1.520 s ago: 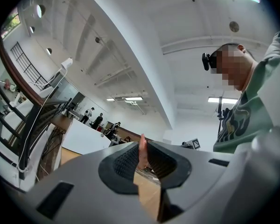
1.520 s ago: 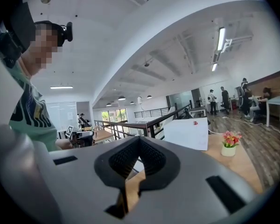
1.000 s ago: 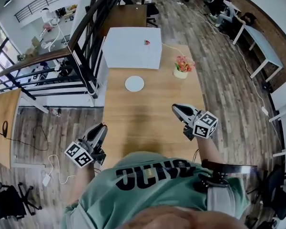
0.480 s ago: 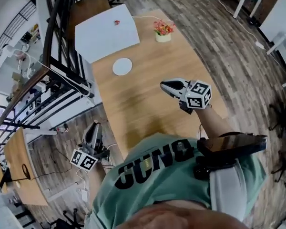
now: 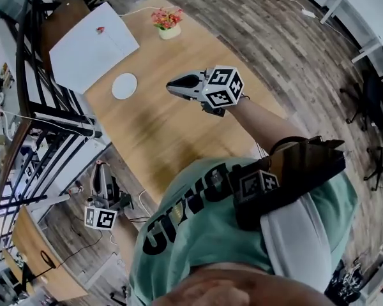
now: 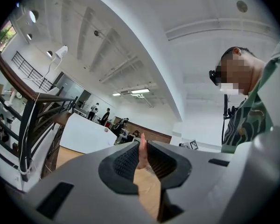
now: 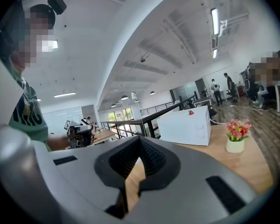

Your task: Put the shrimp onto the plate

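In the head view the wooden table now slants and the right gripper has slid further out over it, near the round white plate, while the left gripper hangs beside the table over the floor; the little red shrimp sits on the smooth white box past the plate. In the left gripper view the bumpy dark pads are squeezed close together, with a thin pinkish strip in the crack that I cannot name. In the right gripper view the jaws meet at their tips, holding nothing, bare wood showing below.
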Action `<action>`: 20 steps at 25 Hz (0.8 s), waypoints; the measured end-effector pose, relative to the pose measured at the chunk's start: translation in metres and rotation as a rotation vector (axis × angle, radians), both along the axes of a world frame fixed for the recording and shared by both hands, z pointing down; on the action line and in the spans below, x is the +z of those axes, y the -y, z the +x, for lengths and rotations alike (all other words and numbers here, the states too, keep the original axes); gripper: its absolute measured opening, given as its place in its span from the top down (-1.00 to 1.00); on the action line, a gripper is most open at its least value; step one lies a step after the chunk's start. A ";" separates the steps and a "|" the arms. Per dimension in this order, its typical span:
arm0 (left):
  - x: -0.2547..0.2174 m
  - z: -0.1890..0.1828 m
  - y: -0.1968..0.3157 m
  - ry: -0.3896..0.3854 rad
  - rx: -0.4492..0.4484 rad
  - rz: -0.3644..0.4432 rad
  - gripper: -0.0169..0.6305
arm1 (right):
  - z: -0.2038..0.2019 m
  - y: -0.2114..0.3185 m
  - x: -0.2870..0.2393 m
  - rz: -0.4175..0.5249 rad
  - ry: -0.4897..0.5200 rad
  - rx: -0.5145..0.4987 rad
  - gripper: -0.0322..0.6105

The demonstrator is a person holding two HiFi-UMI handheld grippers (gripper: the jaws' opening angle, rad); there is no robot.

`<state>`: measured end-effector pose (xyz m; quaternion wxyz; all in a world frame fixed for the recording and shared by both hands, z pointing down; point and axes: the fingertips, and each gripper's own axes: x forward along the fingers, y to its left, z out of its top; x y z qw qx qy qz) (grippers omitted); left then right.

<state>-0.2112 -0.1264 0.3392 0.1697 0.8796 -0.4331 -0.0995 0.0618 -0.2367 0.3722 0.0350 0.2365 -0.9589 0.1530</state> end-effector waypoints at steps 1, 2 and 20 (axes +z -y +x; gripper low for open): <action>0.004 0.002 0.006 0.002 0.002 -0.012 0.76 | -0.002 0.005 0.003 -0.003 0.001 -0.005 0.88; 0.007 0.005 0.013 0.006 0.006 -0.022 0.76 | -0.003 0.010 0.006 -0.007 0.002 -0.010 0.88; 0.042 0.014 0.123 0.147 0.094 -0.050 0.76 | -0.020 0.082 0.051 -0.052 0.000 -0.032 0.88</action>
